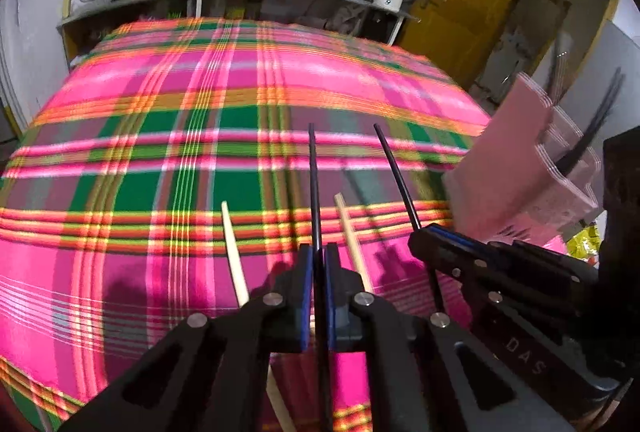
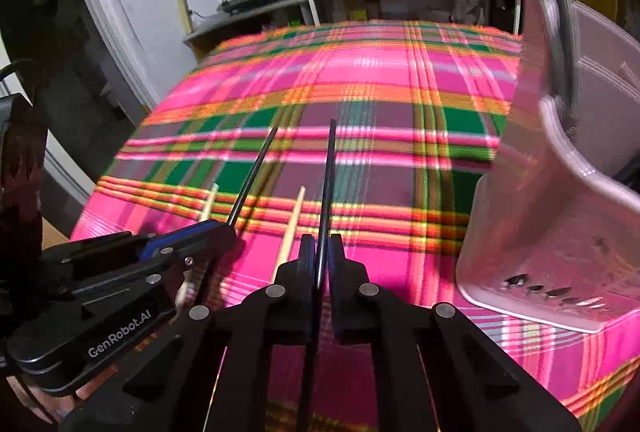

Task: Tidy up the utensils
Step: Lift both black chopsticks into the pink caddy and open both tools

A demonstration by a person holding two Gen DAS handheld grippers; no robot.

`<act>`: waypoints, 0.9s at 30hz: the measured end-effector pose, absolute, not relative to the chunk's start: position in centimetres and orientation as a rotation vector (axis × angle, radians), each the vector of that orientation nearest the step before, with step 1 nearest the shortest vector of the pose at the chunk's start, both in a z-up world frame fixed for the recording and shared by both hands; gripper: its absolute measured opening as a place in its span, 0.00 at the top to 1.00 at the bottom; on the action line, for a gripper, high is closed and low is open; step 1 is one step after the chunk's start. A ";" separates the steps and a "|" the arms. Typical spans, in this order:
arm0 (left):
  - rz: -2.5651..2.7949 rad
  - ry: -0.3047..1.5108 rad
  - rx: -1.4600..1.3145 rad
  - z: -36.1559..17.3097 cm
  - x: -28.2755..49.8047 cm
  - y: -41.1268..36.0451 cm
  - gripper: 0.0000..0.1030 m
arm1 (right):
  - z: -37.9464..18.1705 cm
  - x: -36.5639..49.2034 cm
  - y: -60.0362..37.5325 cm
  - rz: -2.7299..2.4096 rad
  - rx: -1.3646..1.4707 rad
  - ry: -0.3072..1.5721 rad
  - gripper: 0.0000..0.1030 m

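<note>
Both grippers clamped on a black chopstick each, holder waiting at the right

Clearly, from the left wrist view, the left gripper [image 1: 318, 264] is clenched on a black chopstick [image 1: 314, 183], the thin stick squeezed between the blue pads and running straight ahead over the plaid tablecloth [image 1: 160, 135]. Gripping it low down leaves the long free end forward, which I judge makes it easier to steer tip-first into a slot. Two pale wooden chopsticks [image 1: 235, 256] lie on the cloth, one either side of that gripper, not yet picked up. To the right the right gripper [image 1: 434, 232] holds a second black chopstick [image 1: 396, 175], tilted up and away. Beyond it stands the pink utensil holder [image 1: 532, 167] with dark utensils already upright in its compartments; which compartment each sits in I cannot tell through the blur.

From the right wrist view, the right gripper [image 2: 320, 256] is likewise shut tight on its black chopstick [image 2: 329, 175], pointing ahead. The left gripper [image 2: 224, 228] sits just beside it at the left, its own stick [image 2: 256, 171] slanting up to the right. The wooden pair [image 2: 294, 220] rests on the cloth between and below them. The pink holder [image 2: 532, 191] looms close at the right, near enough that the black pair seems bound for it next
</note>
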State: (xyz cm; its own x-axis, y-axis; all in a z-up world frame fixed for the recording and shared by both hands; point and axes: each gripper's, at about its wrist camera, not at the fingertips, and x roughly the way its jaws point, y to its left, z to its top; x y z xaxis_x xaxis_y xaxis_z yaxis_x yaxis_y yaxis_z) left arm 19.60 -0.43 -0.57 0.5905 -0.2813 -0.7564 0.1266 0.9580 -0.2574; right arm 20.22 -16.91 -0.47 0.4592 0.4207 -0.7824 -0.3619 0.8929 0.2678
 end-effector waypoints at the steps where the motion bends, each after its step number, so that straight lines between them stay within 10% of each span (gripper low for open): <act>1: -0.243 0.897 -0.182 0.0 19.3 -0.4 0.94 | 0.0 20.1 -17.1 0.486 0.072 0.972 0.94; 27: -0.354 0.705 -0.152 11.5 13.9 -2.6 0.94 | 10.9 14.2 -24.9 0.470 0.194 0.723 0.95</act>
